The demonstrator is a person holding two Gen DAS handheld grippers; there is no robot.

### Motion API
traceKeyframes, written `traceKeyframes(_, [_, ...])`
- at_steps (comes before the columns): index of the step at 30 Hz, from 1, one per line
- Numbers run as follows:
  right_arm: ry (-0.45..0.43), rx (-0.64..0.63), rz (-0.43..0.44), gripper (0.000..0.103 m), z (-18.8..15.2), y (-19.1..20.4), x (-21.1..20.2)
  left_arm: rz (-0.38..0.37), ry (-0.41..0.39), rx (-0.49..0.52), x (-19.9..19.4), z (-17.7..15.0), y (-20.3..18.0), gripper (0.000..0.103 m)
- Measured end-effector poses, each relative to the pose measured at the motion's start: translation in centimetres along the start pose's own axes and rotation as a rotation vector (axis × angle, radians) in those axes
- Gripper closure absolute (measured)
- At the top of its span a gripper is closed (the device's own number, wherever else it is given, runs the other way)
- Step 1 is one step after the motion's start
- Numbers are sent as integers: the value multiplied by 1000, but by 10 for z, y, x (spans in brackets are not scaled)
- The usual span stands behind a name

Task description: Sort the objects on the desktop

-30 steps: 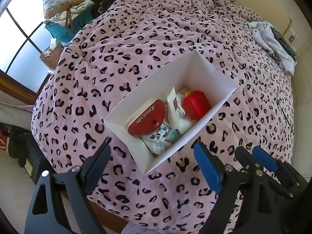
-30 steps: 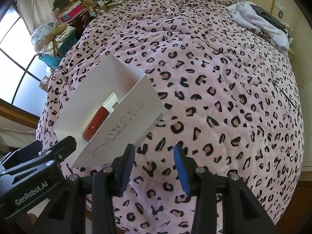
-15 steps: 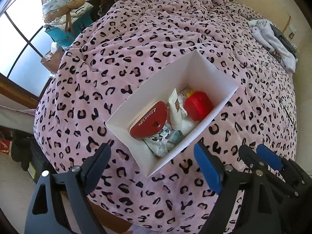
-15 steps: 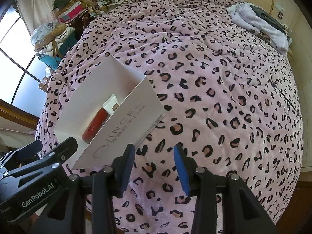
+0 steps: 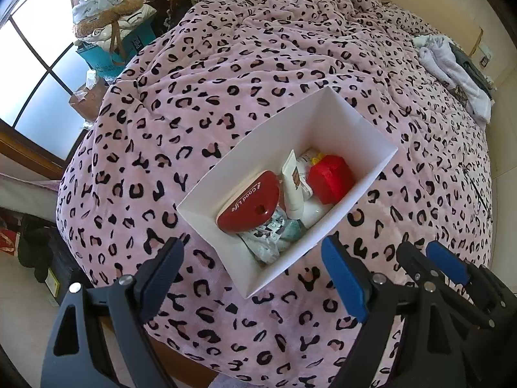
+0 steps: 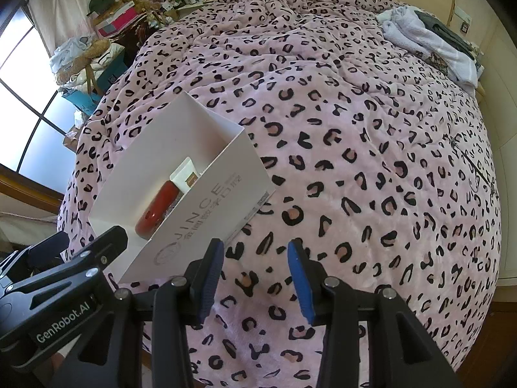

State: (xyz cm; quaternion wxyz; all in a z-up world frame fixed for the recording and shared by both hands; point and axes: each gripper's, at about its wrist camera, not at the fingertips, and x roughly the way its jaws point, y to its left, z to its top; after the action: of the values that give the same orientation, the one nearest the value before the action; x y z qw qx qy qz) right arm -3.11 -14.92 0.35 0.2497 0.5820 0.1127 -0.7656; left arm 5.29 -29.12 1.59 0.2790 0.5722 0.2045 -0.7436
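A white cardboard box (image 5: 326, 119) sits on the pink leopard-print bedspread (image 5: 226, 74). In it lie a red "Good Life" case (image 5: 250, 200), a white tube (image 5: 292, 190), a red block-shaped item (image 5: 329, 177) and crumpled packets (image 5: 268, 239). My left gripper (image 5: 252, 274) is open and empty, above the box's near corner. My right gripper (image 6: 255, 274) is open and empty, to the right of the box (image 6: 210, 207), over bare bedspread. The red case (image 6: 156, 207) and the tube (image 6: 185, 174) show over the box wall in the right wrist view.
Folded white and grey clothes (image 6: 429, 42) lie at the bed's far right. Piled boxes, bags and a cap (image 6: 103, 29) crowd the far left by the window (image 5: 35, 64). The bed's near edge drops to the floor just under the grippers.
Both grippers have drawn back and up slightly from the bed; the box looks a little smaller and farther. Both stay open and empty. The box contents have not moved.
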Motion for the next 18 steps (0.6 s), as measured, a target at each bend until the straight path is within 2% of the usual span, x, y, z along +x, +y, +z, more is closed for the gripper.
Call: traceKeyframes(18, [-8, -8, 2, 61, 3, 1, -3, -43, 1, -37, 0, -1, 9, 15])
